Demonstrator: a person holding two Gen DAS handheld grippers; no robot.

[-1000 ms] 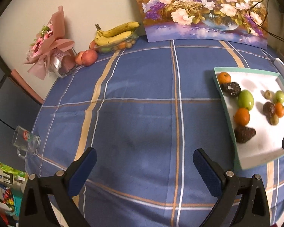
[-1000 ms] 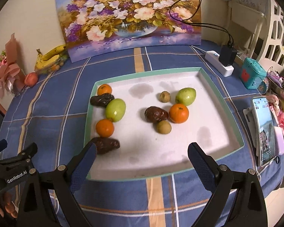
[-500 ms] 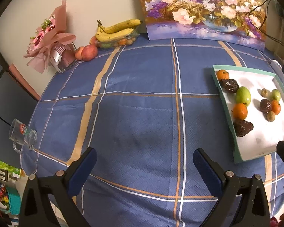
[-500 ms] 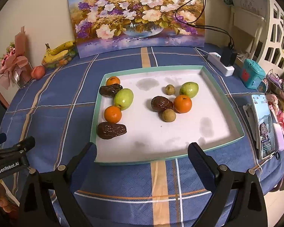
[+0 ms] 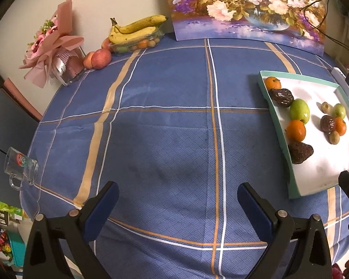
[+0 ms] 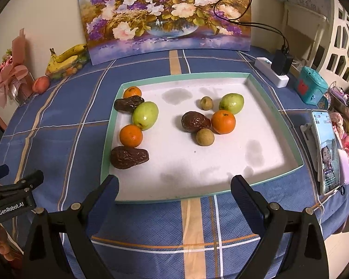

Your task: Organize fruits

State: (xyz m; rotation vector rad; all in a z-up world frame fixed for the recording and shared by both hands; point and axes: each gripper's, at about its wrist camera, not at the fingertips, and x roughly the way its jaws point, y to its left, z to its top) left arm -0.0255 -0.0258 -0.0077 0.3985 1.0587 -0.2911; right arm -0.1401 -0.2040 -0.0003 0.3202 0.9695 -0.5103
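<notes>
A white tray with a green rim (image 6: 174, 76) (image 5: 276, 125) lies on the blue checked tablecloth. It holds oranges (image 6: 223, 122) (image 6: 131, 135), green apples (image 6: 145, 115) (image 6: 231, 103), dark brown fruits (image 6: 129, 157) (image 6: 195, 121) and small tan fruits (image 6: 205, 137). My right gripper (image 6: 173, 194) is open and empty, over the tray's near edge. My left gripper (image 5: 178, 197) is open and empty above bare cloth, left of the tray.
Bananas on a clear fruit box (image 5: 137, 32), peaches (image 5: 100, 58) and a pink bouquet (image 5: 53, 53) stand at the back left. A glass mug (image 5: 19, 166) sits at the left edge. A painting (image 6: 165, 16), power strip (image 6: 271, 74), teal box (image 6: 310, 88) and phone (image 6: 325, 153) line the back and right.
Both grippers have pulled back and risen, so the tray and table look smaller and farther. Nothing on the table has moved. Both stay open.
</notes>
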